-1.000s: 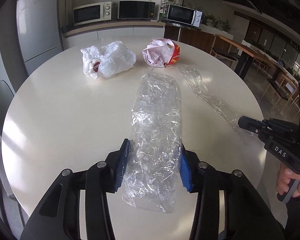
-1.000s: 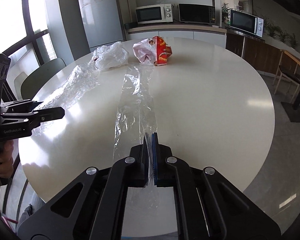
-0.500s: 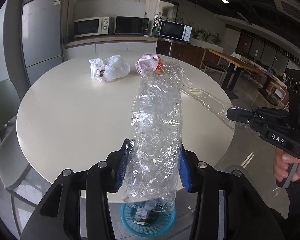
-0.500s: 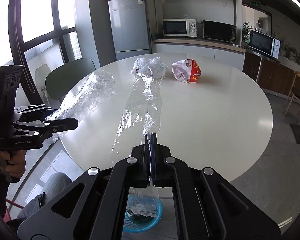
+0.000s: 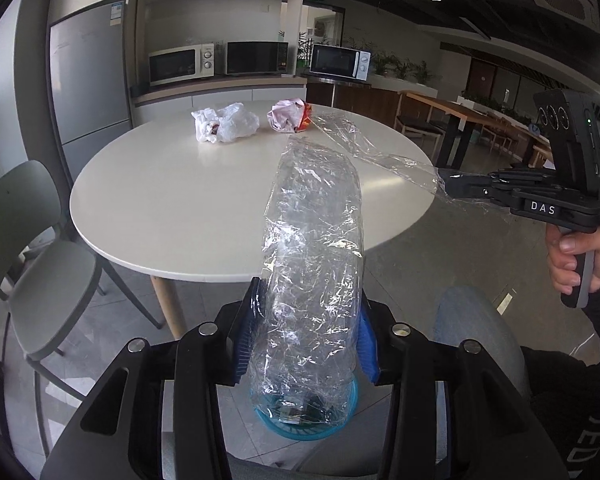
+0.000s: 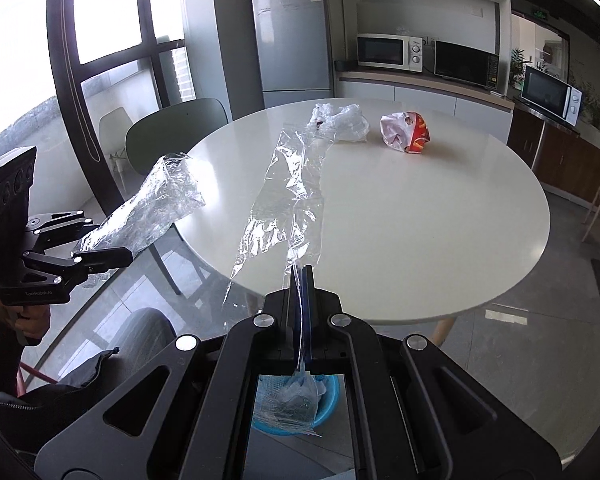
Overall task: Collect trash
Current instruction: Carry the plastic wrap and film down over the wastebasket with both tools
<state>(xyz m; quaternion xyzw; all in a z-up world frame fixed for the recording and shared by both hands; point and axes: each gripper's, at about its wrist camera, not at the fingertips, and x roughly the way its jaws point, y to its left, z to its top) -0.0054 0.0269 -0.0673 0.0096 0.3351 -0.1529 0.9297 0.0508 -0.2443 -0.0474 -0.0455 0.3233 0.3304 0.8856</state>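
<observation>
My left gripper [image 5: 306, 332] is shut on a wide crinkled clear plastic bag [image 5: 314, 264], held off the table over the floor. My right gripper [image 6: 301, 280] is shut on a long clear plastic strip [image 6: 288, 200], which trails back over the table edge. A blue trash basket [image 5: 306, 420] sits on the floor below both grippers and also shows in the right wrist view [image 6: 296, 404]. A crumpled white plastic bag [image 5: 224, 122] and a crumpled red and white snack bag [image 5: 290, 116] lie on the far side of the round white table [image 5: 172, 200].
A grey-green chair [image 5: 40, 264] stands left of the table. The person's knee [image 5: 472, 320] is near the basket. A counter with microwaves [image 5: 256, 58] and a fridge [image 5: 88, 80] stand behind. More tables and chairs stand at the right [image 5: 452, 120].
Both grippers have pulled back from the table and lifted their plastic off it. The floor and the blue basket have come into view below them.
</observation>
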